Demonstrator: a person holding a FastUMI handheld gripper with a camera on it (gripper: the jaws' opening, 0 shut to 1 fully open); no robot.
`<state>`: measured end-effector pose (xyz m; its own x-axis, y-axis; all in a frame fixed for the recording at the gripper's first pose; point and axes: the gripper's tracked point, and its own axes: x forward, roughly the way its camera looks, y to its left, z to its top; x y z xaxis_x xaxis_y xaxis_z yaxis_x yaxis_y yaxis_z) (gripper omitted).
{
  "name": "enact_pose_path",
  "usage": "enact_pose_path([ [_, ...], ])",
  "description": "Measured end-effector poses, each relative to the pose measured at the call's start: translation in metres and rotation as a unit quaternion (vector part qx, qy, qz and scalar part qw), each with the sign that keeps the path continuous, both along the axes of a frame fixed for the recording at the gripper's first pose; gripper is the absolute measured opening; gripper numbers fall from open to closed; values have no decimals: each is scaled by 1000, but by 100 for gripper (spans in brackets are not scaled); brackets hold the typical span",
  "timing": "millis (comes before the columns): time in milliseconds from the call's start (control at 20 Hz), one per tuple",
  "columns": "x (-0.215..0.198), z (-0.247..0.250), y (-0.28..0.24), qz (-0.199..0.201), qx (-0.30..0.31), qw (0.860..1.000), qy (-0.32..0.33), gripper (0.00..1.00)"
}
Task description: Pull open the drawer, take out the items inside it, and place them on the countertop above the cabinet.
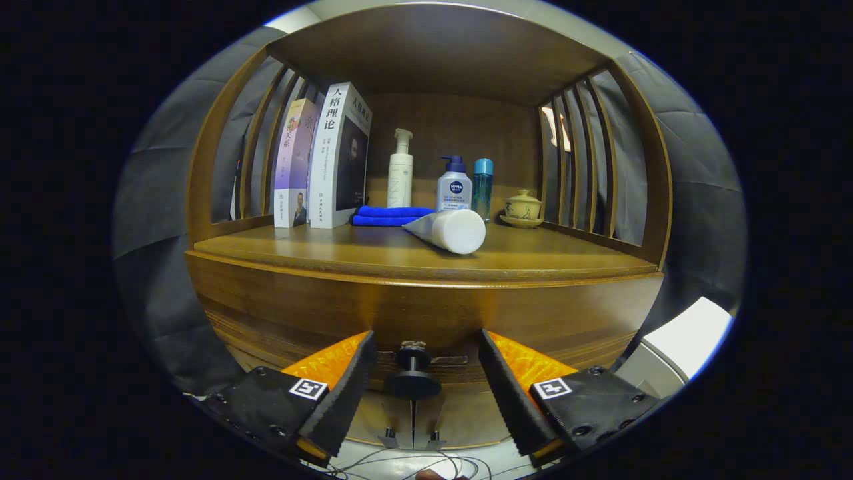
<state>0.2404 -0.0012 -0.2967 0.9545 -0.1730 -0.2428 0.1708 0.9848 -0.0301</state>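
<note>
Wooden cabinet [426,313] with slatted sides, dark cloth behind; inventory as I see it through the tongs' camera.

Table [373,253], the cabinet's top surface: two books [326,160] upright on the far side; a folded blue cloth [390,216]; a white pump bottle [400,170]; a blue-capped pump bottle [454,183]; a teal bottle [483,187]; a small lidded ceramic pot [523,207] on a saucer; a white tube [448,229] lying on its side, cap end toward me.

Drawer [426,370]: front closed as far as I can judge, below the table edge. Contents hidden.

Drawer knob [413,373]: dark, round, stem pointing straight at me, sitting between the two fingers and roughly centred.

Tongs [423,383]: open, fingers well apart on either side of the knob, neither touching it.

Judgement: I am at the first step. The knob's stem lies along my line of approach, so closing on it and pulling straight back should serve.
</note>
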Motion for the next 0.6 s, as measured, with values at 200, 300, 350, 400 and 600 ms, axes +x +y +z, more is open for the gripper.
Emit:
enact_pose_path([
  [200, -18, 24, -15, -17, 0, 1000, -22, 97],
  [300, -34, 44, -18, -18, 8, 999, -37, 97],
  [350, -41, 55, -20, -15, 12, 999, -47, 97],
  [400, -47, 68, -24, -15, 14, 998, -56, 97],
  [600, -88, 119, -45, -32, 9, 994, -102, 97],
])
